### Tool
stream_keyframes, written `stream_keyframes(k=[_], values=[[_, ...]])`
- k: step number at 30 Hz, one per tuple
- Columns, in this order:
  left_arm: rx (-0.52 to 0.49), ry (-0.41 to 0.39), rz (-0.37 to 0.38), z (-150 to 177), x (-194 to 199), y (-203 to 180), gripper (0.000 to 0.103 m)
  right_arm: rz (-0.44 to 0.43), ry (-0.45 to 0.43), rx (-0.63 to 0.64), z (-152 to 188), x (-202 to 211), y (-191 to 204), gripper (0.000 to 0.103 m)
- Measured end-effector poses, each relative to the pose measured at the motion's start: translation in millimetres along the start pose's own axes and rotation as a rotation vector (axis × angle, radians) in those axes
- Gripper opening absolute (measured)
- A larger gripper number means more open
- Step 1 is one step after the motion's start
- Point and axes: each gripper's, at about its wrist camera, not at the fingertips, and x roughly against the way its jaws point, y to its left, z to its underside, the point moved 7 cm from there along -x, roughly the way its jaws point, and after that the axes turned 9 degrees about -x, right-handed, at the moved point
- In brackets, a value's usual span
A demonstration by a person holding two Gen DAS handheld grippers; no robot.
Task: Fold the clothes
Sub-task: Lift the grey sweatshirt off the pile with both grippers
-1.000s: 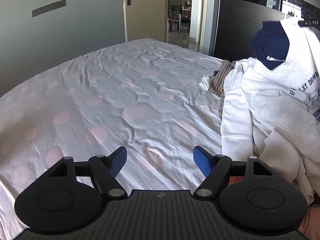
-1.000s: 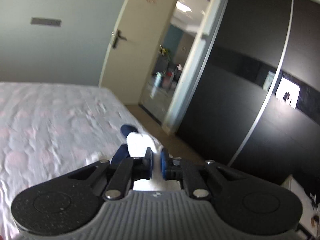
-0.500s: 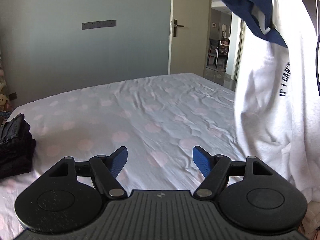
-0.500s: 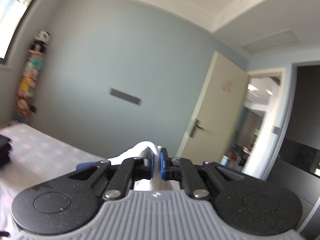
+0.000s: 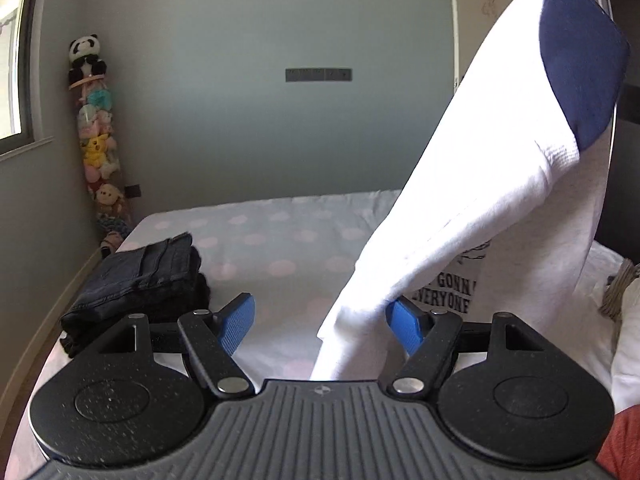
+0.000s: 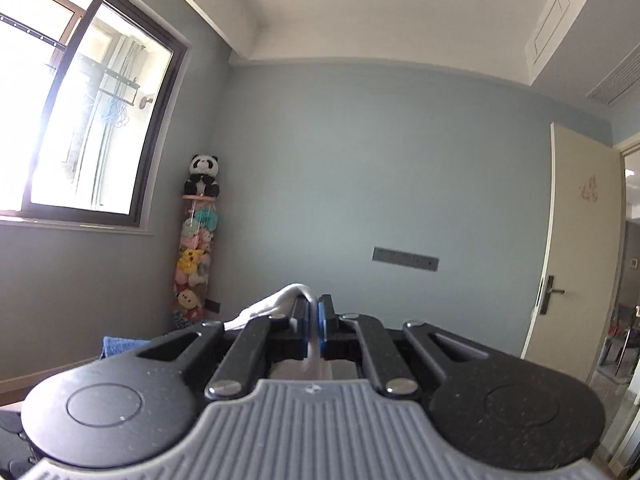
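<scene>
A white sweatshirt [image 5: 492, 184] with a navy hood lining and black print hangs in the air at the right of the left wrist view, its sleeve end dropping between my left fingers. My left gripper [image 5: 322, 322] is open, blue pads wide apart, low over the bed [image 5: 288, 240]. My right gripper [image 6: 314, 314] is shut on a fold of the white sweatshirt [image 6: 280, 300] and holds it up high, facing the wall.
A folded stack of dark jeans [image 5: 140, 276] lies at the bed's left edge. More white and striped clothes [image 5: 618, 292] lie at the right. A column of plush toys [image 5: 96, 140] stands in the corner. A window [image 6: 80, 128] is at left, a door [image 6: 576, 240] at right.
Both grippers have swung left toward the window corner. The right gripper has lifted the sweatshirt higher. Its sleeve now hangs between the open left fingers, and the jeans stack is closer.
</scene>
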Motion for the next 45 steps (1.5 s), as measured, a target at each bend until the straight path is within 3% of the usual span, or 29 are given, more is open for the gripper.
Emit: stream_keyframes(k=[4, 11, 14, 15, 18, 23, 25, 28, 31, 33, 35, 41, 45], values=[[0.001, 0.108, 0.006, 36, -31, 0, 0.086, 0.048, 0.124, -0.110, 96, -35, -39, 0.006], [-0.093, 0.223, 0.139, 96, -99, -52, 0.082, 0.242, 0.311, -0.301, 279, -66, -116, 0.006], [-0.281, 0.226, 0.200, 114, -111, -81, 0.082, 0.328, 0.376, -0.433, 352, -66, -154, 0.006], [-0.358, 0.215, 0.189, 118, -111, -87, 0.082, 0.352, 0.382, -0.467, 368, -67, -164, 0.006], [-0.585, 0.170, 0.149, 128, -106, -108, 0.082, 0.395, 0.364, -0.570, 394, -88, -177, 0.006], [-1.088, 0.046, -0.042, 149, -97, -148, 0.082, 0.402, 0.313, -0.743, 424, -101, -195, 0.006], [-1.198, 0.048, -0.047, 158, -96, -165, 0.082, 0.372, 0.319, -0.743, 423, -111, -203, 0.006], [-1.283, 0.065, -0.075, 166, -95, -191, 0.082, 0.337, 0.318, -0.751, 428, -116, -211, 0.007], [-1.286, 0.112, -0.110, 168, -100, -208, 0.076, 0.320, 0.321, -0.789, 435, -117, -214, 0.007], [-1.248, 0.147, -0.138, 166, -104, -211, 0.060, 0.312, 0.318, -0.815, 440, -115, -215, 0.007], [-1.180, 0.180, -0.154, 164, -114, -204, 0.036, 0.304, 0.315, -0.836, 445, -113, -216, 0.008], [-1.011, 0.196, -0.190, 147, -103, -209, 0.022, 0.303, 0.369, -0.818, 468, -119, -212, 0.010], [-0.804, 0.182, -0.191, 135, -82, -207, 0.014, 0.304, 0.342, -0.767, 456, -112, -204, 0.010]])
